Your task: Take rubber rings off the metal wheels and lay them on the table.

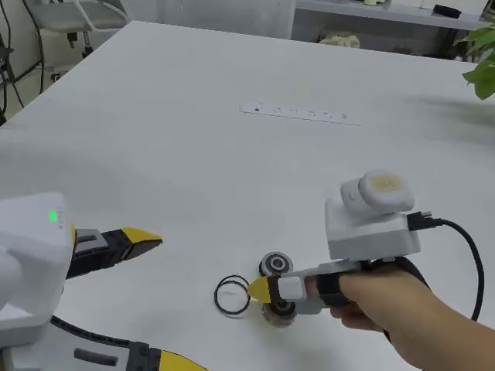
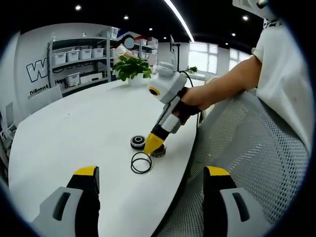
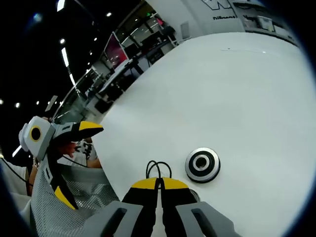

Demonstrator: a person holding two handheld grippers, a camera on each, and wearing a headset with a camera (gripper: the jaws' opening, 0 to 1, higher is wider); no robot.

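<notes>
Two thin black rubber rings (image 1: 232, 296) lie flat and overlapping on a white table (image 1: 193, 154). Being round loops, they have no long axis. They sit close to the table's near edge, beyond which is a mesh chair (image 2: 232, 143).

The right gripper (image 1: 257, 290) has its yellow-tipped jaws pressed together, tips at the rim of the rings; whether they pinch a ring cannot be told. A metal wheel (image 1: 274, 264) lies flat just beyond it, hub hole facing up. A second wheel (image 1: 278, 311) sits partly under the gripper.

The left gripper (image 1: 166, 301) hangs to the left, jaws spread wide and holding nothing.

Bare tabletop stretches far ahead, to a socket strip (image 1: 298, 114) and a plant (image 1: 483, 54).
</notes>
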